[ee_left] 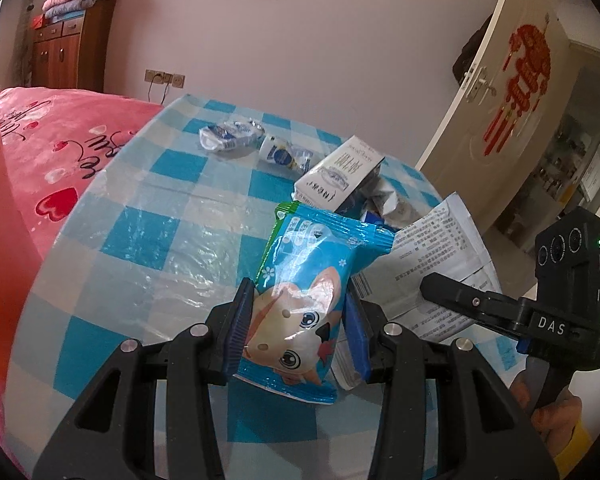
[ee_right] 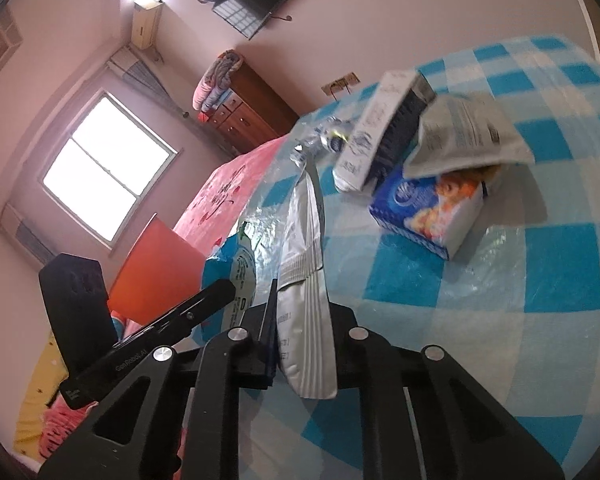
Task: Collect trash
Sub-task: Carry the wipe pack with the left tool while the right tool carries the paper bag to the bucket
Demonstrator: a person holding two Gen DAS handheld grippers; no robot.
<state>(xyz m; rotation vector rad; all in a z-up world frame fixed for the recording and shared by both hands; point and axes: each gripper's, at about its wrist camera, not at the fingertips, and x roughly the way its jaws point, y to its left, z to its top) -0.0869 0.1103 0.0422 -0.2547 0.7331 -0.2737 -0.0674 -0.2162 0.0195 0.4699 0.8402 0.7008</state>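
My left gripper (ee_left: 298, 322) is shut on a blue snack packet (ee_left: 308, 280) with a cartoon animal, held just above the checked table (ee_left: 160, 208). My right gripper (ee_right: 302, 334) is shut on a silver-white pouch (ee_right: 306, 264), held edge-on; that pouch shows in the left wrist view (ee_left: 436, 248) as a white printed bag beside the packet. The right gripper's body (ee_left: 556, 312) is at the right of that view. The left gripper's body (ee_right: 140, 320) and the blue packet (ee_right: 236, 264) show at the left of the right wrist view.
On the table lie a white milk carton (ee_left: 340, 172), a crumpled wrapper (ee_left: 228, 134), a small white bottle (ee_left: 280, 154), a blue box (ee_right: 428, 208) and a grey printed bag (ee_right: 468, 132). An orange bin (ee_right: 156, 272) stands by the pink bed (ee_left: 60, 140).
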